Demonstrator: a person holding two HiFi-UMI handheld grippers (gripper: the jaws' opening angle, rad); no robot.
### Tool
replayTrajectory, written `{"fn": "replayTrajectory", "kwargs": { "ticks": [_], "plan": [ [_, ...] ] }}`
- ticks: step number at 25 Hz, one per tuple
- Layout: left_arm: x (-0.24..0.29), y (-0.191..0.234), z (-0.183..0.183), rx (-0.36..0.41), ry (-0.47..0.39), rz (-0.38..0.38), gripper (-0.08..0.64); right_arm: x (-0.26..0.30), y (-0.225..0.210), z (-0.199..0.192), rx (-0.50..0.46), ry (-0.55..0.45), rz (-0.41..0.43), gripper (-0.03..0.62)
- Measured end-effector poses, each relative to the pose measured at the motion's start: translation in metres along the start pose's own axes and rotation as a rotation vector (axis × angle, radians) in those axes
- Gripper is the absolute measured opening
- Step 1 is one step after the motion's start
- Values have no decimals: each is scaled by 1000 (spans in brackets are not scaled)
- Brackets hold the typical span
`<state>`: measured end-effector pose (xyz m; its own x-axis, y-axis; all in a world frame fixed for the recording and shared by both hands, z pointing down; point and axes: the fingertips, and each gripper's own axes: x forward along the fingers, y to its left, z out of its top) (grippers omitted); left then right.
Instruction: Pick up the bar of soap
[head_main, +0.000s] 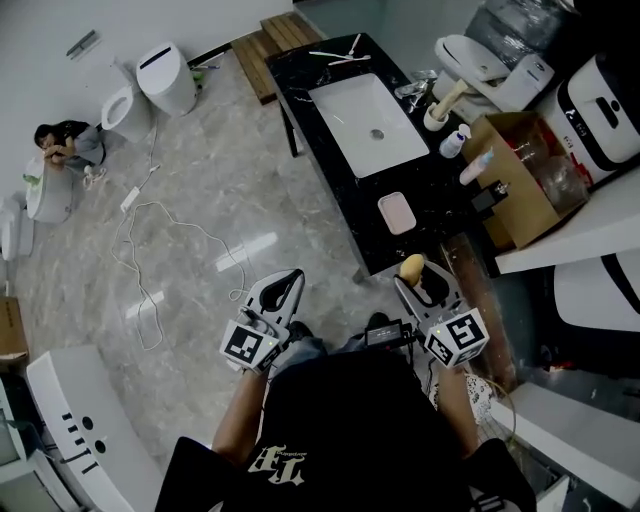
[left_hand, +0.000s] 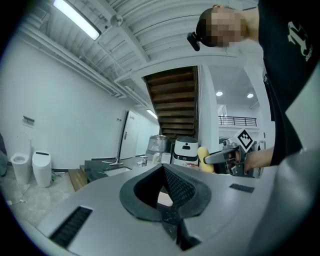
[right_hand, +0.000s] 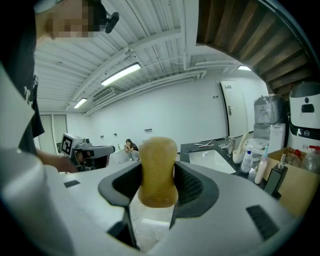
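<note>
A yellowish-tan bar of soap (head_main: 411, 266) stands upright between the jaws of my right gripper (head_main: 417, 278), which is shut on it and held in the air off the near end of the black counter (head_main: 450, 215). In the right gripper view the soap (right_hand: 158, 172) fills the gap between the dark pads (right_hand: 189, 186). My left gripper (head_main: 285, 286) hangs over the marble floor to the left, shut with nothing in it. The left gripper view shows its closed jaws (left_hand: 167, 200) and, beyond them, the soap (left_hand: 205, 159) in the right gripper (left_hand: 227, 157).
A pink soap dish (head_main: 397, 212) lies on the counter near the white sink (head_main: 368, 122). Bottles (head_main: 455, 140) and a cardboard box (head_main: 515, 185) stand at the right. A toilet (head_main: 165, 78), a seated person (head_main: 65, 145) and a loose cable (head_main: 150, 230) are on the floor at the left.
</note>
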<state>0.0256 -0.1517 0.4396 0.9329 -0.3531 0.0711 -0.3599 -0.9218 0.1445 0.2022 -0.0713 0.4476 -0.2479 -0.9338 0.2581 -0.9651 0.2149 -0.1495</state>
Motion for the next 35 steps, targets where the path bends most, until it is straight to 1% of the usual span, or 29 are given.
{"fn": "replayTrajectory", "kwargs": {
  "ticks": [8, 13, 17, 23, 27, 31, 35],
  "plan": [
    [35, -41, 0, 12, 24, -61, 9, -36, -30, -7, 16, -18, -21, 202],
    [46, -63, 0, 29, 36, -112, 9, -55, -40, -13, 36, -20, -49, 202],
    [53, -77, -4, 29, 31, -126, 9, -67, -44, -23, 49, -19, -71, 202],
    [54, -90, -9, 30, 39, -153, 9, -83, -44, -29, 55, -15, -102, 202],
    [56, -94, -7, 35, 22, -173, 9, -88, -43, -31, 45, -20, -120, 202],
    [50, -91, -6, 12, 20, -185, 9, -84, -36, -36, 56, -21, -135, 202],
    [52, -100, -7, 8, 25, -198, 9, -94, -35, -36, 45, -10, -146, 202]
  ]
}}
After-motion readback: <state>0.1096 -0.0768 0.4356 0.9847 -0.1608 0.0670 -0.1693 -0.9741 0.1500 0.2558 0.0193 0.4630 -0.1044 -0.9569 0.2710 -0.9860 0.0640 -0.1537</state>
